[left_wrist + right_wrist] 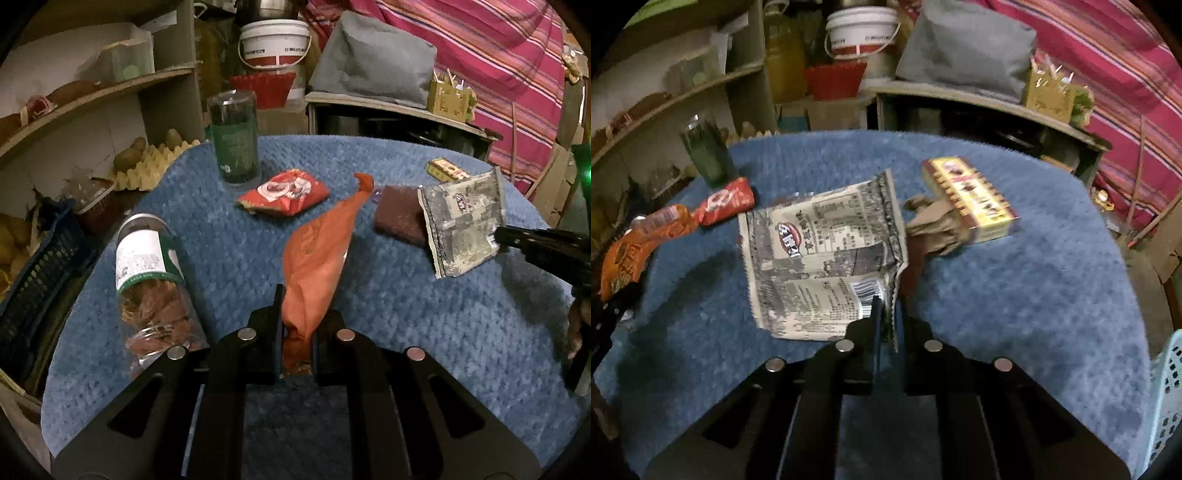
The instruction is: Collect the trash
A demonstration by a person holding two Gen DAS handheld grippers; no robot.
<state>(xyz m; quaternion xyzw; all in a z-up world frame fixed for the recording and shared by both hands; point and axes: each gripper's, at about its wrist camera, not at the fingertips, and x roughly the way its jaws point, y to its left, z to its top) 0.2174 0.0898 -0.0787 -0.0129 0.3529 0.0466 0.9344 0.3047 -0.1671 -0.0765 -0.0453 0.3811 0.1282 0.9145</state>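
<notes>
My left tool (295,332) pinches the orange wrapper (317,251) above the blue counter (406,314), my right tool (888,325) nips only the serrated edge of the grey printed packet (823,254), a thin hold from which, I judge, it may slip or tear when lifted.

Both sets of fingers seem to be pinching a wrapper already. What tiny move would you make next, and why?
Probably lift the right gripper a little. Its fingers are closed on the serrated corner of the grey printed wrapper, which seems to lie partly on the blue mat, so raising it would free it for carrying off. The left gripper already grips the orange wrapper.
</notes>
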